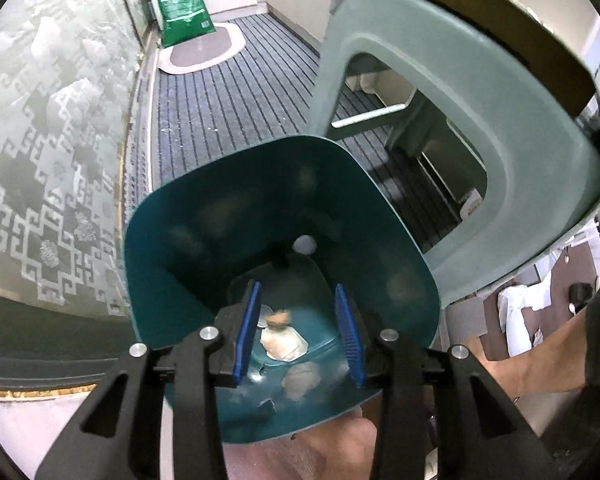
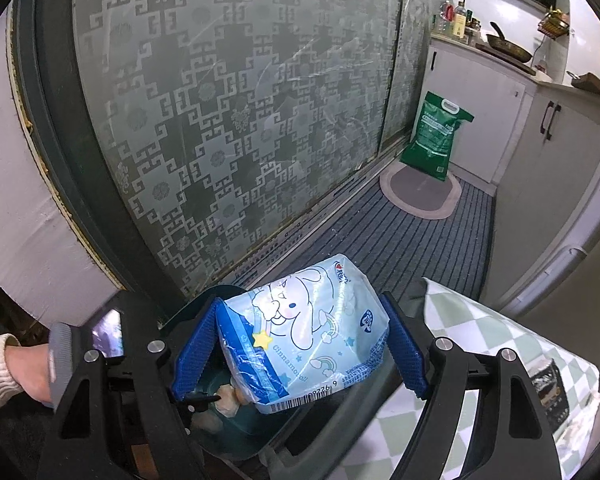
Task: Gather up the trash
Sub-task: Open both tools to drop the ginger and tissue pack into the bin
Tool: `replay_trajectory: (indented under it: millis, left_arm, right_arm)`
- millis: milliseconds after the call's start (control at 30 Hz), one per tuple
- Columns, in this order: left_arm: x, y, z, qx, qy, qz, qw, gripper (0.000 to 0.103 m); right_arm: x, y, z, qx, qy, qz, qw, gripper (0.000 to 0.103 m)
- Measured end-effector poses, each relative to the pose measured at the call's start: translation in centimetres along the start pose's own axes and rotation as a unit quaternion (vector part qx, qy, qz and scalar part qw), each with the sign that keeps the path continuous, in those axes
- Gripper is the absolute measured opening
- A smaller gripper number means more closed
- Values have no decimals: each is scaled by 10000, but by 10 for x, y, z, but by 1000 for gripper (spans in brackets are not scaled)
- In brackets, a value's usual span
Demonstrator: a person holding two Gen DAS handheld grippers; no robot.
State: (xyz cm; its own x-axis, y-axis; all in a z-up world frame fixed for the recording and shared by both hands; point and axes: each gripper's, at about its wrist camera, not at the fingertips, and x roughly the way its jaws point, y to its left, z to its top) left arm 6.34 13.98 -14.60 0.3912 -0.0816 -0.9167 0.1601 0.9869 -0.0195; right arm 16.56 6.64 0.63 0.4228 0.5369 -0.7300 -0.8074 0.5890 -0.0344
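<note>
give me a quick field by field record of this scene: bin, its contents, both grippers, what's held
bin: dark teal plastic trash bin, lid raised
contents: crumpled pale tissue scraps on the bottom
left gripper: above the bin mouth, blue pads apart, nothing between them
right gripper: clamped on a light blue cartoon-print plastic pack, over the bin
floor: grey striped mat

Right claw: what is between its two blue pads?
A light blue cartoon-printed packet sits between the pads of the right claw, held above the teal bin. This shows in the right wrist view.
</note>
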Motion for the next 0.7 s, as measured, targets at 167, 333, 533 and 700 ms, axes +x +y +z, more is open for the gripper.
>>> replay_trajectory:
  millis: [167,333,533,700]
  left_arm:
    - [-23,20,-2,-350,-343,61,9988,39]
    - [-51,37,-1,-721,-794,80,9942,36]
    - [-91,59,-1,-1152,-1360,66,9840,33]
    - [-122,69,-2,-1408,-1766,73,9741,29]
  right_arm:
    - [18,9,1,-10,172,18,9998,79]
    - [38,21,-1,-44,366,60,9993,79]
    - [67,33,-6,-70,665,95,9977,79]
    - [94,43,-15,-98,973,153,9951,79]
